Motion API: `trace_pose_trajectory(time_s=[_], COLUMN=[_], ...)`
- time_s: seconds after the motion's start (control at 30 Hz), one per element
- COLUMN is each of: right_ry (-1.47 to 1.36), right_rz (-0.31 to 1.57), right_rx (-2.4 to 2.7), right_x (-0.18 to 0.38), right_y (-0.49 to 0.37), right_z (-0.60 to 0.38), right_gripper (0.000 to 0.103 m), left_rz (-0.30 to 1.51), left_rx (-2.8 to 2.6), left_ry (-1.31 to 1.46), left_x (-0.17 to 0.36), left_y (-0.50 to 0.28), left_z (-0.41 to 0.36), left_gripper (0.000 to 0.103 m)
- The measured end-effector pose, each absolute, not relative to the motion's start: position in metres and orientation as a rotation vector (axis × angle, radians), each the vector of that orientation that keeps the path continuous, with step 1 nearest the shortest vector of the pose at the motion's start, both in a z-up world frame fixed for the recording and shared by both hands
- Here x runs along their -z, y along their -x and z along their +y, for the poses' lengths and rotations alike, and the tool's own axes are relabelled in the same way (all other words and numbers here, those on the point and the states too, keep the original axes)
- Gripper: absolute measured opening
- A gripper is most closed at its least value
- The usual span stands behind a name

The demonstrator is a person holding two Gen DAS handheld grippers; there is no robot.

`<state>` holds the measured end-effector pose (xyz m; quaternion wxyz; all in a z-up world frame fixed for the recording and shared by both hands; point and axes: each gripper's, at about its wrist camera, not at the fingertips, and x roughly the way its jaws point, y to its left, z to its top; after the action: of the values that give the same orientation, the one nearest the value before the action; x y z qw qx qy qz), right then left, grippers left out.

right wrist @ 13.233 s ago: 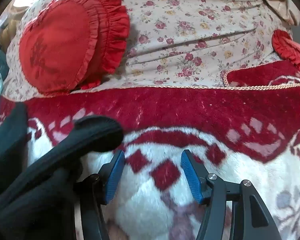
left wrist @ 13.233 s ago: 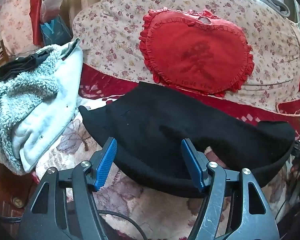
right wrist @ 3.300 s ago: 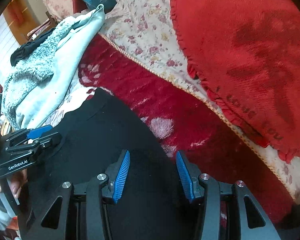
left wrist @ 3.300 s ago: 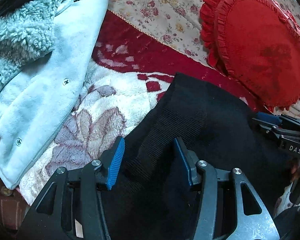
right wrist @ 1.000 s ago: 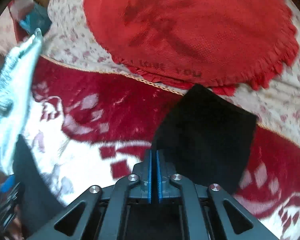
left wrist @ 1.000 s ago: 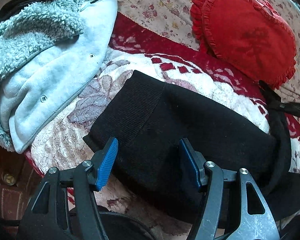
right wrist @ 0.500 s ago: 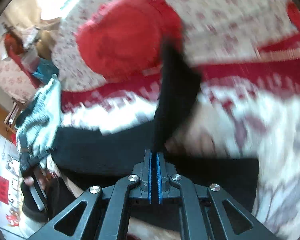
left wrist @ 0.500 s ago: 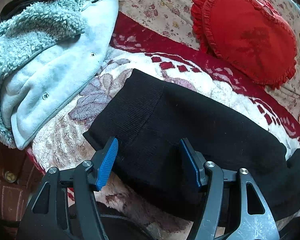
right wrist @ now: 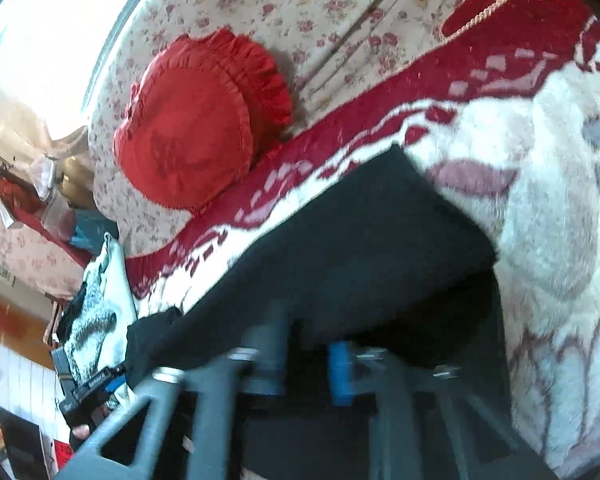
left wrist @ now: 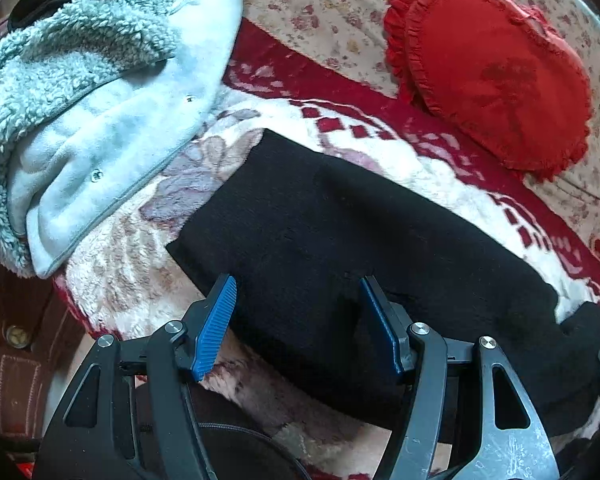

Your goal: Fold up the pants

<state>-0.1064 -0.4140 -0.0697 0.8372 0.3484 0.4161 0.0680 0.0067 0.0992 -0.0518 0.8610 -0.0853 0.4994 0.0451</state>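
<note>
My left gripper (left wrist: 296,328) hangs wide apart over the near edge of the black pants (left wrist: 340,220), a long band running from centre to lower right, while my right gripper (right wrist: 308,364), jaws just parting, sits blurred over their far end.

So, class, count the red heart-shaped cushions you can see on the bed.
1. The red heart cushion lies on the floral bedspread, beyond the black pants. A red scrap at the left wrist view's right edge may be another, mostly hidden.
</note>
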Motion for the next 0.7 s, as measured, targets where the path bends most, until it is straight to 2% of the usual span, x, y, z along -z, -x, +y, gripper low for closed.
trace_pose_trajectory(time_s=[0.23, 0.3, 0.4, 0.43, 0.5, 0.57, 0.7], right_ry=[-0.567, -0.555, -0.570, -0.602, -0.700, -0.690, -0.528], right_rz=[0.840, 0.867, 0.975, 1.024, 1.091, 1.096, 1.162], right_rx=[-0.211, -0.216, -0.166, -0.119, -0.095, -0.114, -0.130], right_x=[0.004, 0.005, 0.041, 0.058, 0.080, 0.075, 0.050], right_y=[0.163, 0.180, 0.185, 0.183, 0.181, 0.184, 0.196], right_z=[-0.400, -0.400, -0.400, -0.404, -0.409, -0.410, -0.405], right_gripper=[0.005, 0.005, 0.006, 0.014, 0.017, 0.026, 0.030], left_rz=[1.044, 1.046, 1.064, 1.065, 1.055, 1.052, 1.062], left_rx=[-0.061, -0.064, -0.068, -0.068, -0.061, -0.064, -0.072], left_ry=[0.187, 0.185, 0.171, 0.164, 0.161, 0.162, 0.191], left_x=[0.046, 0.048, 0.053, 0.053, 0.050, 0.049, 0.050], left_y=[-0.002, -0.001, 0.000, 0.001, 0.005, 0.006, 0.006], left_z=[0.097, 0.097, 0.095, 0.095, 0.096, 0.100, 0.111], left_gripper=[0.062, 0.062, 0.062, 0.062, 0.062, 0.062, 0.062])
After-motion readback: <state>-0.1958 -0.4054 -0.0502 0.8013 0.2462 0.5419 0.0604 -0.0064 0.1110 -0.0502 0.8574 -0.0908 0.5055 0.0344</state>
